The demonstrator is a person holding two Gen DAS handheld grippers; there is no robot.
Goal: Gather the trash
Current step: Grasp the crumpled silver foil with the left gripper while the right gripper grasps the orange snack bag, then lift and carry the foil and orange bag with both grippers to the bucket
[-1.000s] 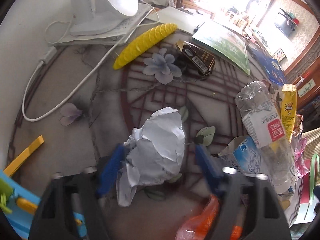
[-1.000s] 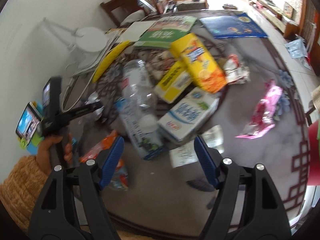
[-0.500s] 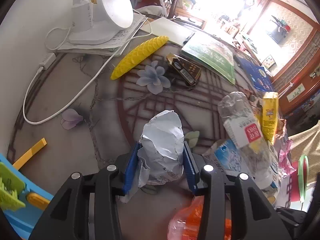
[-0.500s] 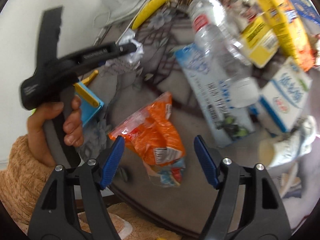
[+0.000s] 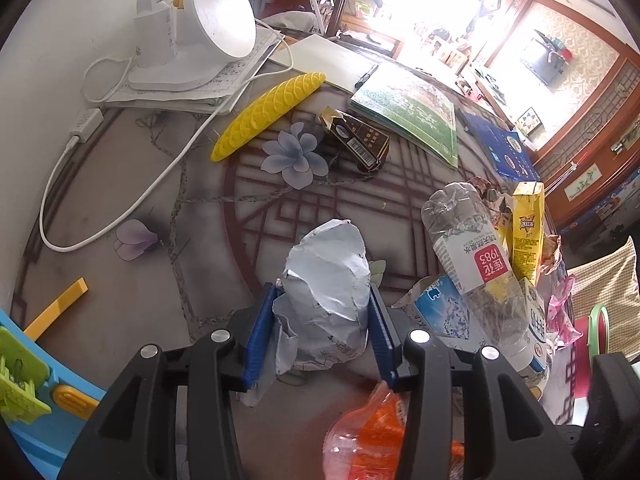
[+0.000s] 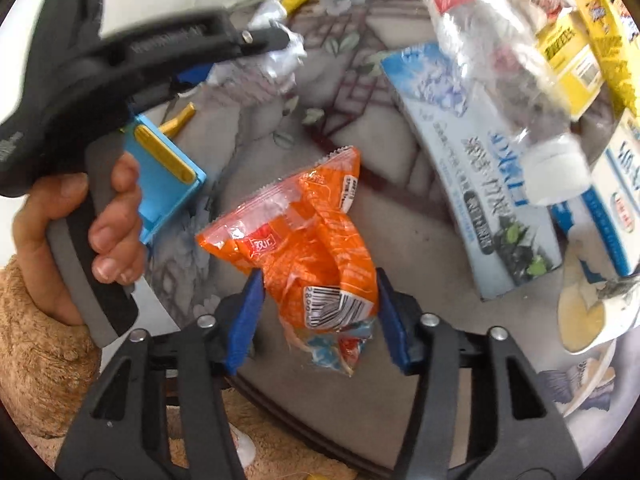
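Ahead of both tools the counter (image 5: 132,308) is far from cleared — a crushed plastic bottle (image 5: 468,256), cartons and wrappers lie piled to the right. The left tool (image 5: 322,334) has its pads pressed against a crumpled paper ball (image 5: 328,284), gripping it. The right tool (image 6: 318,312) brackets an orange snack wrapper (image 6: 308,240) — narrowed, pads touching its sides, apparently pinching it.

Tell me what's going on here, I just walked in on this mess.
A person is clearing trash off a cluttered table with two handheld grippers. The left gripper has its jaws clamped on a crumpled paper ball. The right gripper has its jaws around an orange snack wrapper, seemingly just closing on it.
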